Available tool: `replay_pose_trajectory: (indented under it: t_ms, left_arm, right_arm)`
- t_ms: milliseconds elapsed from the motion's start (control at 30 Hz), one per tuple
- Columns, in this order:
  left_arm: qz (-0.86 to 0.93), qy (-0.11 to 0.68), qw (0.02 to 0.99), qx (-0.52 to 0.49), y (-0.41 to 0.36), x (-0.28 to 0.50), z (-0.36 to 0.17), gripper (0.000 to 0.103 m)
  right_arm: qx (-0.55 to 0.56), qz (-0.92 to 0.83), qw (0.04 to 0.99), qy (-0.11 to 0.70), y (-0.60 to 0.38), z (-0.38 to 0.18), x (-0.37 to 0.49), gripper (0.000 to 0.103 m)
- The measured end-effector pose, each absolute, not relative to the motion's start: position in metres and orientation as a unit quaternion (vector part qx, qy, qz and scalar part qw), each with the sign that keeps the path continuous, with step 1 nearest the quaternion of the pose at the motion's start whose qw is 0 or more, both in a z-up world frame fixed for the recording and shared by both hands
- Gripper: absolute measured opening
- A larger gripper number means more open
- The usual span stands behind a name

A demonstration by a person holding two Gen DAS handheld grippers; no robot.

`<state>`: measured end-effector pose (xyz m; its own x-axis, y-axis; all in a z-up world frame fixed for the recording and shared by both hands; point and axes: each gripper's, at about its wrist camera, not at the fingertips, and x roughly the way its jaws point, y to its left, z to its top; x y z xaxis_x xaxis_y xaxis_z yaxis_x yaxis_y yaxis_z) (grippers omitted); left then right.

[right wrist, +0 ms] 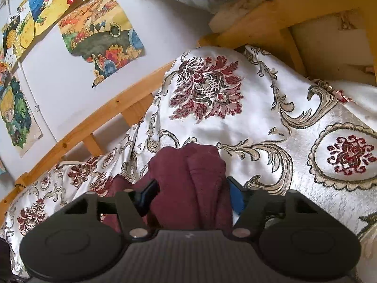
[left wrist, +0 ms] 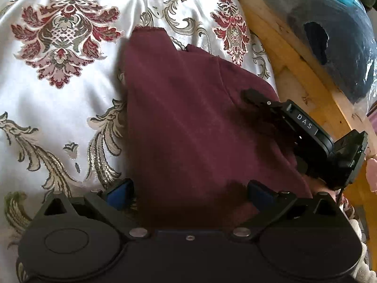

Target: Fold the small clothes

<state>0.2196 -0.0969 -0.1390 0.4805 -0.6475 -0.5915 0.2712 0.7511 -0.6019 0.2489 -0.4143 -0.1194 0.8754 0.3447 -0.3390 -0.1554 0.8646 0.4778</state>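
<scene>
A maroon cloth (left wrist: 183, 118) lies on a white bedspread with red and gold flowers (left wrist: 59, 99). My left gripper (left wrist: 188, 188) is open, its blue-padded fingers wide apart over the cloth's near edge. My right gripper shows in the left wrist view (left wrist: 278, 108) at the cloth's right side. In the right wrist view my right gripper (right wrist: 190, 193) stands part-closed with a bunched fold of the maroon cloth (right wrist: 190, 172) between its fingers; I cannot tell if the pads press it.
A wooden bed frame (left wrist: 294, 54) runs along the right, with a dark bundle in clear plastic (left wrist: 334, 30) beyond it. In the right wrist view a wooden rail (right wrist: 94, 120) and a white wall with colourful pictures (right wrist: 99, 35) lie behind the bedspread (right wrist: 259, 118).
</scene>
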Motion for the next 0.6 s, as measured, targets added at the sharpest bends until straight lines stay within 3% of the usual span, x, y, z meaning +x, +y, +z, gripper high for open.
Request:
replay_pose_trajectory:
  t_ms: [200,267,500,600]
  left_arm:
    - [-0.275,0.433,0.829,-0.222,-0.097,0.225,-0.139,0.098]
    - [-0.273,0.438,0.828,-0.221,-0.098,0.227,-0.137,0.091]
    - [-0.255,0.452,0.822,-0.235,-0.099,0.232,-0.136,0.084]
    - [-0.247,0.461,0.820,-0.233,-0.098,0.233,-0.135,0.074]
  right_arm:
    - [0.213,0.117,0.947,0.212,-0.410,-0.119,0.247,0.044]
    - [0.208,0.117,0.948,0.211,-0.409,-0.119,0.246,0.039]
    - [0.203,0.114,0.950,0.210,-0.405,-0.116,0.243,0.032]
    - [0.204,0.115,0.950,0.205,-0.404,-0.115,0.240,0.027]
